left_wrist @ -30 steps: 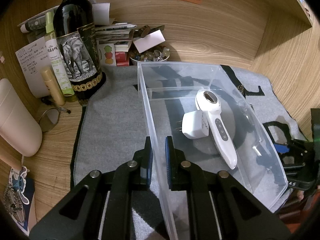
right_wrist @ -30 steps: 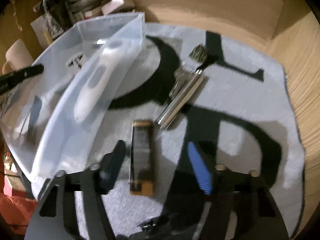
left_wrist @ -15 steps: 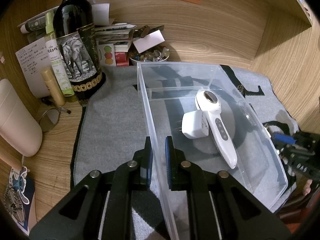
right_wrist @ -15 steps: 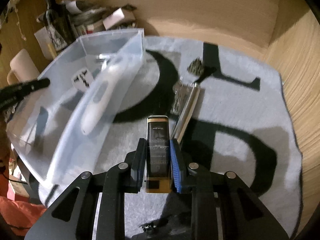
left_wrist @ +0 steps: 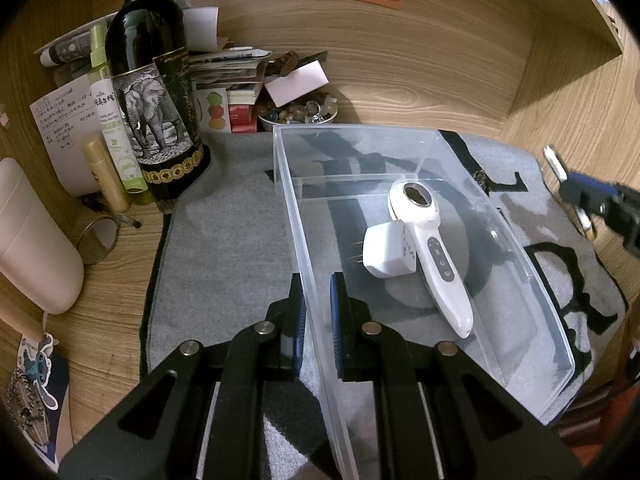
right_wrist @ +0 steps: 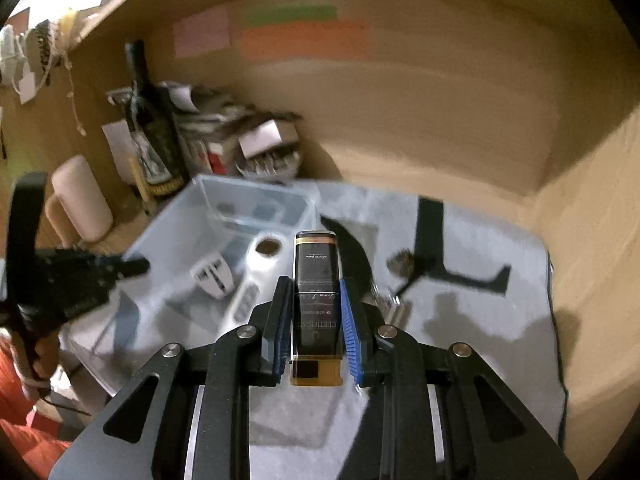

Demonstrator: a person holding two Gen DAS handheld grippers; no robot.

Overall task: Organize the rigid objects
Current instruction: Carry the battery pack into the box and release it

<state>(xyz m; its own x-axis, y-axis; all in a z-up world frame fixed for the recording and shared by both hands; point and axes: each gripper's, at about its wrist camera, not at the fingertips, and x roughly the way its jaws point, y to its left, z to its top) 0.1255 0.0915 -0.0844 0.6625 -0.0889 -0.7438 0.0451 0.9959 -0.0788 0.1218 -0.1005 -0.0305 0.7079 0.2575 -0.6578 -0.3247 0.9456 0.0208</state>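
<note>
Left gripper [left_wrist: 318, 312]: fingers clamped on the near left wall of the clear bin [left_wrist: 532, 280], one pad outside, one inside. The bin stands on the grey mat [left_wrist: 224, 248] on the wooden desk [left_wrist: 112, 276]. Inside the bin, a white handheld device [left_wrist: 432, 248] lies along the floor, head toward the far wall; a white plug [left_wrist: 386, 250] touches its left side.

Right gripper [right_wrist: 316, 320]: fingers closed tight on a black-and-gold box [right_wrist: 316, 292], held lengthwise, clear of the mat, near the bin's right wall. A metal cylinder [right_wrist: 394, 308] lies on the mat right of the bin. A wine bottle [left_wrist: 156, 92] stands at the mat's far left corner
</note>
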